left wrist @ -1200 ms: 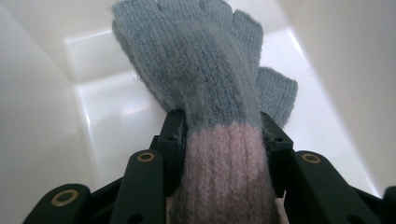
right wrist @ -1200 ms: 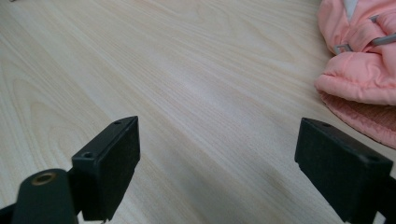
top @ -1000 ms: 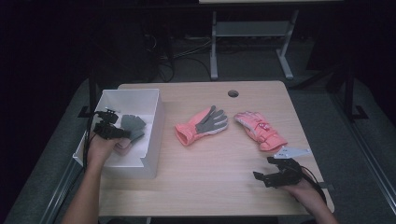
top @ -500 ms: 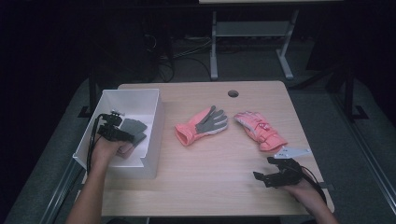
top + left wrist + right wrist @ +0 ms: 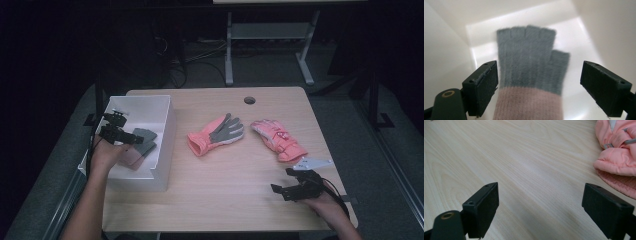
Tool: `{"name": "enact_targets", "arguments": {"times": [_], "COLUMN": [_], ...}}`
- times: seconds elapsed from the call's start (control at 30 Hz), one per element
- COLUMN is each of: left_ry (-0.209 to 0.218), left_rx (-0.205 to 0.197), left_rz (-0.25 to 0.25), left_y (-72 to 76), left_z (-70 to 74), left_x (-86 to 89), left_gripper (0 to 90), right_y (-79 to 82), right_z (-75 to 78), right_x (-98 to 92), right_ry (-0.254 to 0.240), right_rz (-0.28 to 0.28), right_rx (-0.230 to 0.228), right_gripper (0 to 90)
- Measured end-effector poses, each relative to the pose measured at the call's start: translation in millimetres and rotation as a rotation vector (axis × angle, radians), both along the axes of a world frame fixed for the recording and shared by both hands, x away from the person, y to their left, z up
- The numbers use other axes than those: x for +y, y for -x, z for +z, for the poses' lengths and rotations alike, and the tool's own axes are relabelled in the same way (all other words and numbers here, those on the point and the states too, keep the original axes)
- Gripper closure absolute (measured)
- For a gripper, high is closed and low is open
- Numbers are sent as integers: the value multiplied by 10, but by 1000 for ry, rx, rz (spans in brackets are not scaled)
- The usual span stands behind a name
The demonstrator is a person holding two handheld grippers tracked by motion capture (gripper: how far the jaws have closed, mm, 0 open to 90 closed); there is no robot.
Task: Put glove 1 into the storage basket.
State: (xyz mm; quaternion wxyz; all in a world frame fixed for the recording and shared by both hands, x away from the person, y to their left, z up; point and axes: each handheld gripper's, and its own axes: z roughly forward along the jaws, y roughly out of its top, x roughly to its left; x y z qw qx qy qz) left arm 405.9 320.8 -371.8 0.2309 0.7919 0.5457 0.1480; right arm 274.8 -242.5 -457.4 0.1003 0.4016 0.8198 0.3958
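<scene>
Black jaws of the left gripper [image 5: 134,139] stand wide apart, having just been opening, and in the left gripper view the left gripper [image 5: 540,86] frames a knitted fingerless glove with a grey hand and a dusty-pink cuff [image 5: 530,75] that lies between the pads without either pad pressing on it. That glove [image 5: 140,143] rests flat on the floor of a white rectangular plastic bin [image 5: 165,145], its short finger stubs pointing toward one o'clock in the high view, with the left hand [image 5: 105,155] poised over the bin's near half. The bin sits at the nine o'clock edge of the pale wooden bench [image 5: 235,200]. At about five o'clock on the bench the right gripper [image 5: 276,189], held low in the right hand [image 5: 327,205], has its jaws wide as well with nothing between them; the right gripper view shows the right gripper [image 5: 540,207] over bare wood grain. Just beyond it, toward one o'clock, lies a padded coral-pink ski glove with a strap and buckle [image 5: 279,140], whose cuff [image 5: 617,155] enters the right gripper view at two o'clock. Near the bench's centre lies a second coral-pink glove with a grey palm [image 5: 216,134], palm up, apart from the first.
</scene>
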Motion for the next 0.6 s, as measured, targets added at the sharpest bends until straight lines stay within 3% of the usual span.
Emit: {"name": "enact_targets", "arguments": {"times": [0.13,0.3,0.53,0.6], "left_ry": [48,80,116,140], "left_rx": [-34,-72,-114,-127], "left_rz": [-25,-105,-193,-237], "left_y": [55,153,256,306], "left_z": [187,435,645,715], "left_x": [11,-70,-288,-434], "left_gripper": [137,136,135,136], "right_y": [-1,-3,4,5], "right_z": [-1,-4,1,2], "right_x": [1,6,16,15], "right_ry": [1,2,0,0], "right_rz": [1,5,2,1], "right_rx": [-2,-2,5,6], "right_gripper": [137,137,137,137]}}
